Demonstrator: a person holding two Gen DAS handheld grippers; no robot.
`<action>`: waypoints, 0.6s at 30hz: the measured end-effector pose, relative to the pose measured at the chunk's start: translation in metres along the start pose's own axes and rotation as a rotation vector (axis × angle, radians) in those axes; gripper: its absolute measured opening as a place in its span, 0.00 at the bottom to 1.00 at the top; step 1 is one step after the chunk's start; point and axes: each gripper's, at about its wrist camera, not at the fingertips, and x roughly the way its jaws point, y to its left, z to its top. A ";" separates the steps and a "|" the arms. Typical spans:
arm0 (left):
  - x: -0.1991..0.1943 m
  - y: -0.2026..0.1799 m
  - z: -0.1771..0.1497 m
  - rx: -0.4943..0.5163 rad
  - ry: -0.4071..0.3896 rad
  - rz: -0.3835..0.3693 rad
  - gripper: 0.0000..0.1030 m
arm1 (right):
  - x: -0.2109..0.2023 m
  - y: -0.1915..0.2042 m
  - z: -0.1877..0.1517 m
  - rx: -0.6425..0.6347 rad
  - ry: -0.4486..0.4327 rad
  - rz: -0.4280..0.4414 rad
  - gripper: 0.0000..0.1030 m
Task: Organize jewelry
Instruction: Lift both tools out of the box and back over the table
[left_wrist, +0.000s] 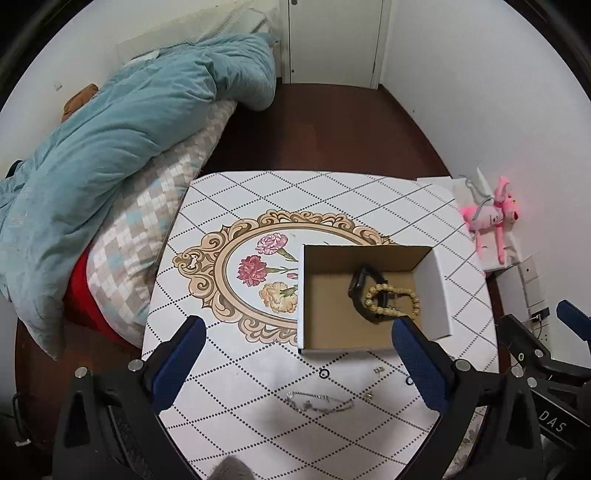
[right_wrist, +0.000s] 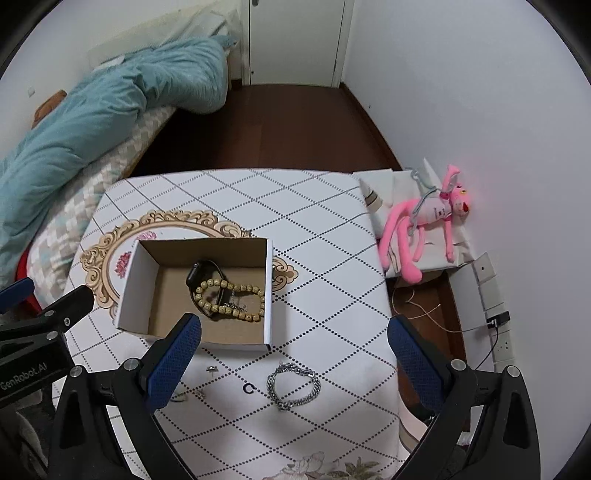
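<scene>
Cardboard box (right_wrist: 207, 295), mid-bench: already holding black watch (right_wrist: 201, 275), bead bracelet (right_wrist: 231, 299).
Silver chain bracelet (right_wrist: 293, 386): lying near the bench's front edge, beside small rings.
Right gripper (right_wrist: 293, 354): hovering above it, jaws released.
Left gripper (left_wrist: 299, 345): likewise released, empty.
Advice: descend straight, pinching one bunched side of the chain.

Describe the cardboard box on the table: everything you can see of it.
The box is open-topped and lidless, white outside, brown cardboard inside, with upright walls. It sits flat on the patterned table, partly covering the floral medallion. Inside lie a black watch, a bead bracelet overlapping it and a thin silver chain. No hand-held gripper touches it.
</scene>
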 end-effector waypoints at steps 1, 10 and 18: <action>-0.006 0.000 -0.002 0.000 -0.008 -0.005 1.00 | -0.006 -0.001 -0.001 0.004 -0.008 0.003 0.99; -0.038 0.003 -0.014 -0.004 -0.057 0.030 1.00 | -0.054 -0.008 -0.013 0.058 -0.094 0.047 0.99; -0.007 0.010 -0.046 0.016 -0.046 0.112 1.00 | -0.014 -0.032 -0.047 0.148 -0.006 0.035 0.99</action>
